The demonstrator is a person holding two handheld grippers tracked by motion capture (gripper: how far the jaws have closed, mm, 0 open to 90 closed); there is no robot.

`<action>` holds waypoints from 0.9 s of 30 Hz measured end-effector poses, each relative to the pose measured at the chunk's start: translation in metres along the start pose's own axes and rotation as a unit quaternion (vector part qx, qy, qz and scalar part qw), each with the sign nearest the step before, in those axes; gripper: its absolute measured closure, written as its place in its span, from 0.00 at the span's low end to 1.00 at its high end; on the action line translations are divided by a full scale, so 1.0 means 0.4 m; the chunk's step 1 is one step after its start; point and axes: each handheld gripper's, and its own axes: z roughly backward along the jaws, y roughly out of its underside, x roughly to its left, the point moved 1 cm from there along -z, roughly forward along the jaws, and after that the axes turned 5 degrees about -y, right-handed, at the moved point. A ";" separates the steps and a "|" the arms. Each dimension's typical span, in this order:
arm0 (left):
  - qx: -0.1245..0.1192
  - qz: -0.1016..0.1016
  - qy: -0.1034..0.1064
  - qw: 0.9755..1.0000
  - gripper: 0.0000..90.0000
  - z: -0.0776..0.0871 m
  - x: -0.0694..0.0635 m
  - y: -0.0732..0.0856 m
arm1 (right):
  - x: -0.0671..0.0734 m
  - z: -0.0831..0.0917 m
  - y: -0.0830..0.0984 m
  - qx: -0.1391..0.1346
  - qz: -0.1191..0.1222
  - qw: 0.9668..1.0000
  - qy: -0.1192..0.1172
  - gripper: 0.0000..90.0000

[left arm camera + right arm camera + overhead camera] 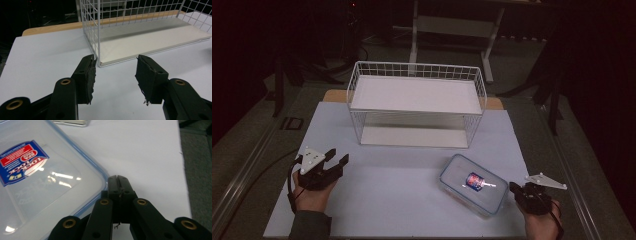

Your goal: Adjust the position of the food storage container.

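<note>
Open table [402,200] between wire rack [417,102] and lidded container [472,184] allows passage.

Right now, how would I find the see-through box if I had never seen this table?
Start at the big white wire rack standing at the back of the pale table. Come toward the near right corner, just ahead of the right claw, whose jaws are shut beside it. There lies the clear plastic box, flat and lidded, with a blue-edged rim and a red-and-blue label on top.

The left gripper [333,161] rests low at the near left with its jaws parted and empty, while the right gripper [514,188], at the near right, has its jaws pressed together.
</note>
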 end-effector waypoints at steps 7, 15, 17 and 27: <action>-0.008 0.013 -0.002 1.000 0.55 0.011 0.013 0.001 | 0.020 0.039 0.043 0.025 0.005 0.999 -0.034 1.00; -0.010 0.014 -0.001 1.000 0.55 0.011 0.011 0.001 | 0.059 0.042 0.071 0.061 0.027 0.997 -0.029 1.00; -0.006 0.010 0.001 1.000 0.55 0.007 0.009 0.002 | 0.053 0.032 0.069 0.062 0.019 0.998 -0.028 1.00; -0.004 0.010 0.002 1.000 0.55 0.005 0.008 0.004 | 0.054 -0.024 0.018 0.057 0.024 0.997 -0.037 1.00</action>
